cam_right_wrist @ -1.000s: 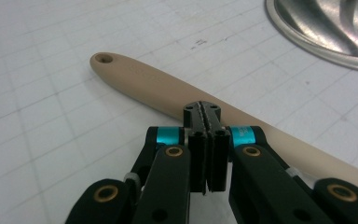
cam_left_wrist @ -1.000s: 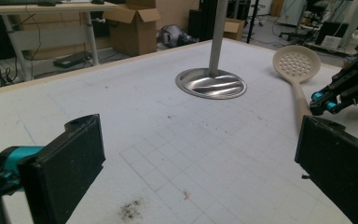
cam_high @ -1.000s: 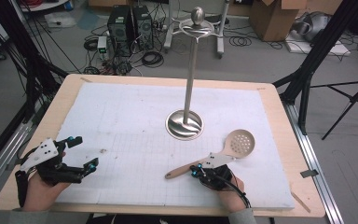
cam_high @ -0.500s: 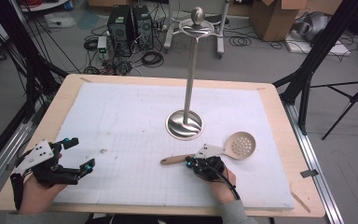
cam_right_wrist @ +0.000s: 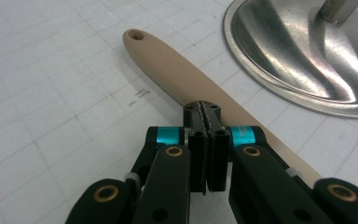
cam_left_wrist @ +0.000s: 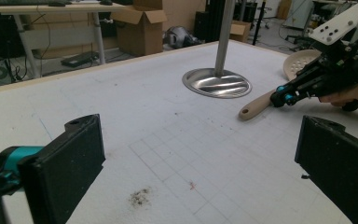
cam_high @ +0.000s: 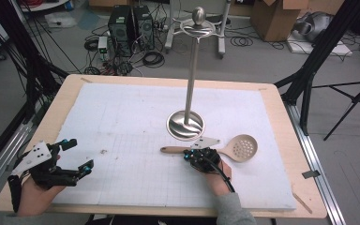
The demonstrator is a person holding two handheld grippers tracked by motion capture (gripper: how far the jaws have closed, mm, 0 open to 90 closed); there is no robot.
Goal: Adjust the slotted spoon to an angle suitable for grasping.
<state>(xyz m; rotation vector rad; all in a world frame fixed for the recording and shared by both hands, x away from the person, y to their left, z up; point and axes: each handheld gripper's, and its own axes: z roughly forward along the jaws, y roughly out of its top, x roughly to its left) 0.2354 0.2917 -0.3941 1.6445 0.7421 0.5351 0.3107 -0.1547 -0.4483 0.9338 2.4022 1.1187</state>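
My left gripper (cam_high: 77, 157) near table edge, jaws wide apart, nothing between them, my right gripper (cam_high: 198, 155) with jaws pressed together over the slotted spoon's handle, no hold seen, slotted spoon (cam_high: 236, 148) flat on white mat (cam_high: 122, 112), steel stand base (cam_high: 185, 125) just beyond.

We see the beige wooden slotted spoon (cam_high: 225, 149) lying on the white gridded foam board (cam_high: 122, 117), just before the steel stand's round base (cam_high: 185, 125).

We see even, bright overhead light with faint shadows, streaked glare on the steel base (cam_right_wrist: 307, 56) at one o'clock, and the left gripper's near jaws softly blurred.
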